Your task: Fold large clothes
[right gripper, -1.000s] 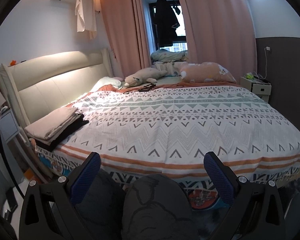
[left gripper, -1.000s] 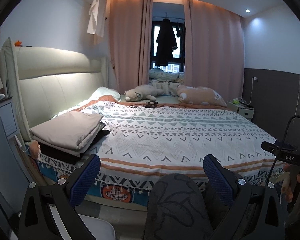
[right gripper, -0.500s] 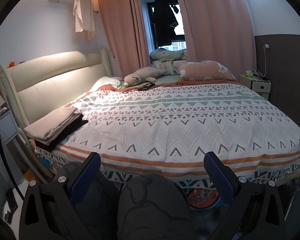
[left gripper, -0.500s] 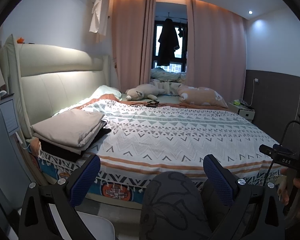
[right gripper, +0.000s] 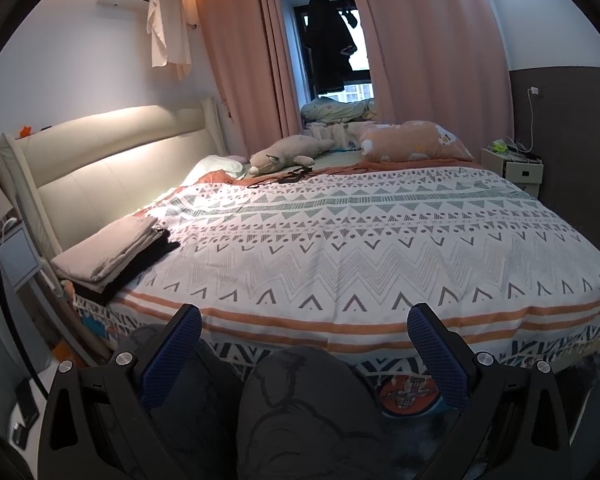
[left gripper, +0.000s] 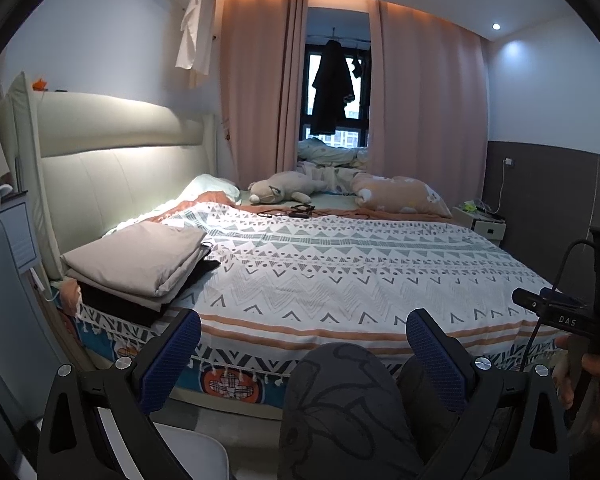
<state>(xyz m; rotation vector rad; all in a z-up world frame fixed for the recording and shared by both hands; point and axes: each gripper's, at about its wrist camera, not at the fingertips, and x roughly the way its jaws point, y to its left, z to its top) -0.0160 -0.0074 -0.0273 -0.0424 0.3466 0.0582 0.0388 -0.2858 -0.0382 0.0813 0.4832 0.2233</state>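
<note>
A stack of folded clothes [left gripper: 140, 264], beige on top of black, lies on the near left corner of the bed [left gripper: 360, 280]; it also shows in the right wrist view [right gripper: 112, 252]. My left gripper [left gripper: 303, 344] is open and empty, held in front of the bed's near edge above a grey-clad knee [left gripper: 340, 400]. My right gripper [right gripper: 304, 340] is open and empty, also in front of the near edge, over the knees [right gripper: 300, 408]. The right gripper's body [left gripper: 568, 316] shows at the right of the left wrist view.
A patterned bedspread [right gripper: 360, 240] covers the bed. A plush toy [left gripper: 284, 192] and a pink pillow [left gripper: 396, 200] lie at the far side. The headboard [left gripper: 112, 168] runs along the left. A nightstand [right gripper: 512, 168] stands far right. A white chair [left gripper: 188, 456] is at the lower left.
Both grippers have tilted slightly, so the bed sits a little lower and closer in view. Both stay open and empty.
</note>
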